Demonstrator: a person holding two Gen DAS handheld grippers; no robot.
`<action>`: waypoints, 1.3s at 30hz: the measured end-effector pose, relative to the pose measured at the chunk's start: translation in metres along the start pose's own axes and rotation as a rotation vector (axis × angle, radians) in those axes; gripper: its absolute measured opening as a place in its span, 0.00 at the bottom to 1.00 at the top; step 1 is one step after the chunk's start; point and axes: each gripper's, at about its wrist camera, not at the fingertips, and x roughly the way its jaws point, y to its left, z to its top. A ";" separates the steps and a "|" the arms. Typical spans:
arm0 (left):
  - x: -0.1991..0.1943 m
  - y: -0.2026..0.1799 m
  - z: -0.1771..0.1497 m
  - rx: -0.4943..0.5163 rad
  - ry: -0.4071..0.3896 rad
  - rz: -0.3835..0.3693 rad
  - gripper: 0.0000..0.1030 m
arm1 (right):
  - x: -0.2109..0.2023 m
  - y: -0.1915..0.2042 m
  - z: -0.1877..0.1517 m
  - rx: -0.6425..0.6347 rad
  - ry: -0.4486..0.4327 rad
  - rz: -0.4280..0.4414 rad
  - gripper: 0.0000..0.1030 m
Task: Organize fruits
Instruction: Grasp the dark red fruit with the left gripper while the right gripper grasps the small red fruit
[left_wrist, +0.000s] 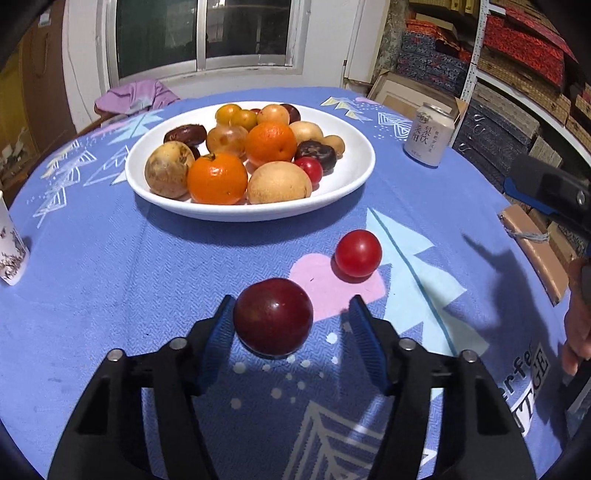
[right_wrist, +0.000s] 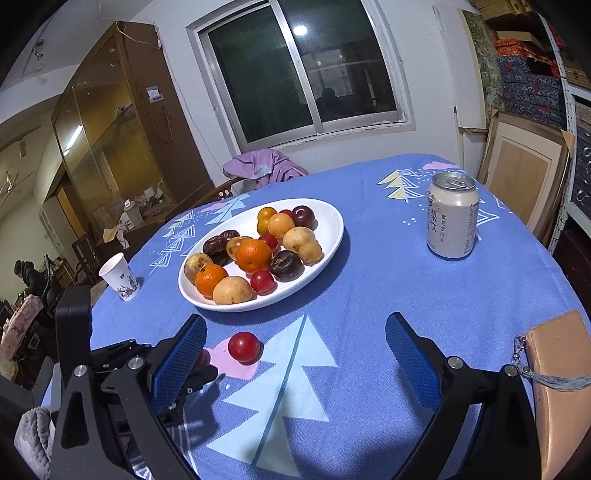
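Left gripper (left_wrist: 291, 321) low over blue tablecloth (left_wrist: 110, 295), jaws apart w/ dark red plum (left_wrist: 273, 317) sitting between them; left pad (left_wrist: 221, 332) touching or just about touching the plum's side, right pad clear of it w/ a visible gap, so not clamped. Plum rests on the cloth, near side of the table. Small red tomato-like fruit (left_wrist: 357, 253) lies loose on the cloth just beyond and right of plum, on pink print patch, between plum and white plate (left_wrist: 354, 173). Plate farther back, piled w/ fruit: two oranges (left_wrist: 218, 179), pale pear-like ones, dark plums, small yellow ones, a red one. Right gripper (right_wrist: 295, 343) hangs over bare cloth nearer the table edge, jaws wide apart, holding nothing. Drink can (right_wrist: 452, 218) upright to right of plate, well apart. Paper cup (right_wrist: 120, 277) at left edge. Tan wallet w/ strap (right_wrist: 557, 369) at right edge.
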 end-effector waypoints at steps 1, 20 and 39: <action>0.001 0.002 0.001 -0.014 0.001 -0.006 0.52 | 0.001 0.001 0.000 -0.004 0.004 0.001 0.91; -0.056 0.075 -0.029 -0.142 -0.079 0.045 0.37 | 0.065 0.068 -0.031 -0.292 0.154 -0.117 0.69; -0.037 0.063 -0.033 -0.112 -0.021 0.021 0.37 | 0.084 0.082 -0.030 -0.324 0.229 -0.047 0.31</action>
